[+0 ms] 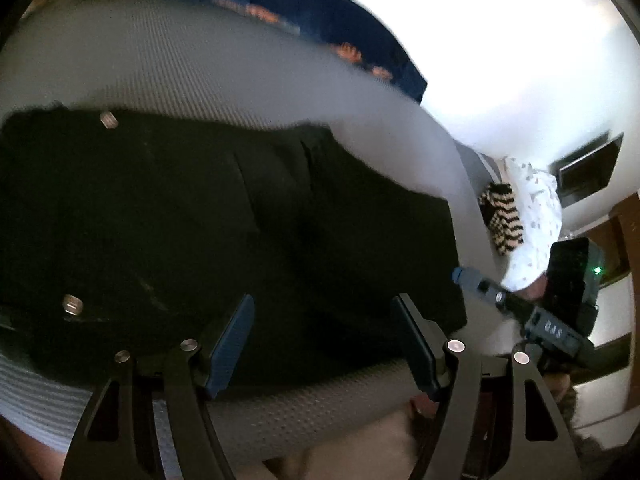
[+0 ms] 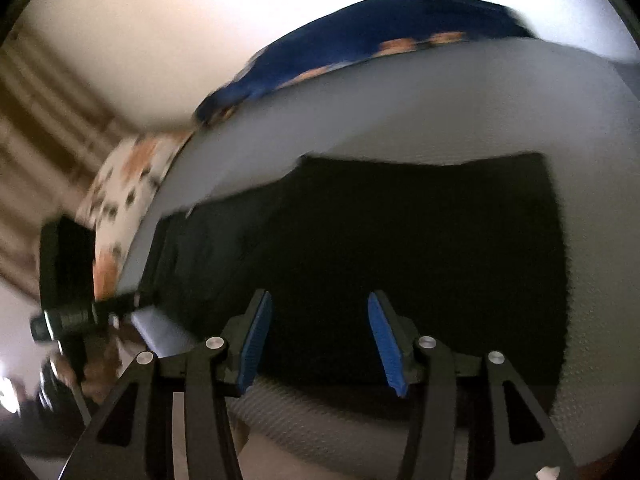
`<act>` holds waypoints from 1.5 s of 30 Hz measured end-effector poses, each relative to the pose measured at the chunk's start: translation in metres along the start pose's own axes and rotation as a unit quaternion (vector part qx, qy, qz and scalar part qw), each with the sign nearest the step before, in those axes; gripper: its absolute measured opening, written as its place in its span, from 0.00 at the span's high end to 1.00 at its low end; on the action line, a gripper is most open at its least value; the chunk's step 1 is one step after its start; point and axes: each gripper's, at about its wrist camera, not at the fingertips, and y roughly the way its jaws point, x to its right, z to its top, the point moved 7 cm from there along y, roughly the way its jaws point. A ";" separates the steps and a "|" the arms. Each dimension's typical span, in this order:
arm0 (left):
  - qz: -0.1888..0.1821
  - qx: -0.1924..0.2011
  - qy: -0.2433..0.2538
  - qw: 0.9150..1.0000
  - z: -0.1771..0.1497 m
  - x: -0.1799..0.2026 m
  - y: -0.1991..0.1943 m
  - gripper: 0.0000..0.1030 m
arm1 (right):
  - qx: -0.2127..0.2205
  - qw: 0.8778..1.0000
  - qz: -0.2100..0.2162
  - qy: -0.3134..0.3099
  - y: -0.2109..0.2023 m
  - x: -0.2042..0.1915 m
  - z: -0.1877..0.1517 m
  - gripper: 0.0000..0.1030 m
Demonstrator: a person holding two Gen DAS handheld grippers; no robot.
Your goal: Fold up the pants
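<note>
Black pants (image 1: 224, 216) lie flat on the grey bed cover (image 1: 200, 64), long axis crosswise to both tools; left gripper (image 1: 322, 340) and right gripper (image 2: 318, 338) hover over the near edge, spread, empty, equally near.

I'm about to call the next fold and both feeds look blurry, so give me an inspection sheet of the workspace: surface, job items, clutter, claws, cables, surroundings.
Surface: grey textured mattress cover, bare around the garment.
Job's things: black fabric pants lying flat, two metal buttons showing; far edge looks straight in the right wrist view.
Clutter: blue blanket with orange pattern along the far side; white patterned cloth and black-and-cream striped fabric off the bed's end.
Claws: left claw open, holding nothing, over the near edge of the pants; right claw open, holding nothing, likewise.
Cables: nothing seen.
Surroundings: white wall, brown wooden furniture; motion blur hides detail.
</note>
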 end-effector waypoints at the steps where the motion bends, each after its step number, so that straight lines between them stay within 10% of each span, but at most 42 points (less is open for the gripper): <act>1: -0.004 -0.011 -0.008 1.000 0.000 0.001 0.005 0.32 | 0.006 1.000 0.000 0.016 -0.002 0.008 0.001 0.53; 14: -0.022 -0.102 -0.069 0.992 -0.017 0.009 0.063 0.53 | 0.012 0.997 -0.001 0.073 0.000 0.039 0.001 0.53; 18: -0.024 -0.122 -0.066 0.990 -0.027 0.013 0.074 0.91 | 0.004 0.997 -0.015 0.081 0.003 0.047 -0.003 0.53; 30: 0.006 -0.095 0.009 0.995 -0.041 0.018 0.067 0.90 | -0.048 0.990 -0.130 -0.007 0.012 0.062 -0.036 0.54; 38: 0.120 0.005 0.128 0.984 -0.010 0.019 0.033 0.77 | -0.016 0.988 -0.151 -0.028 0.007 0.060 -0.008 0.54; 45: 0.075 0.055 0.198 0.976 0.025 0.055 0.053 0.76 | 0.023 0.979 -0.190 -0.065 0.016 0.064 0.042 0.55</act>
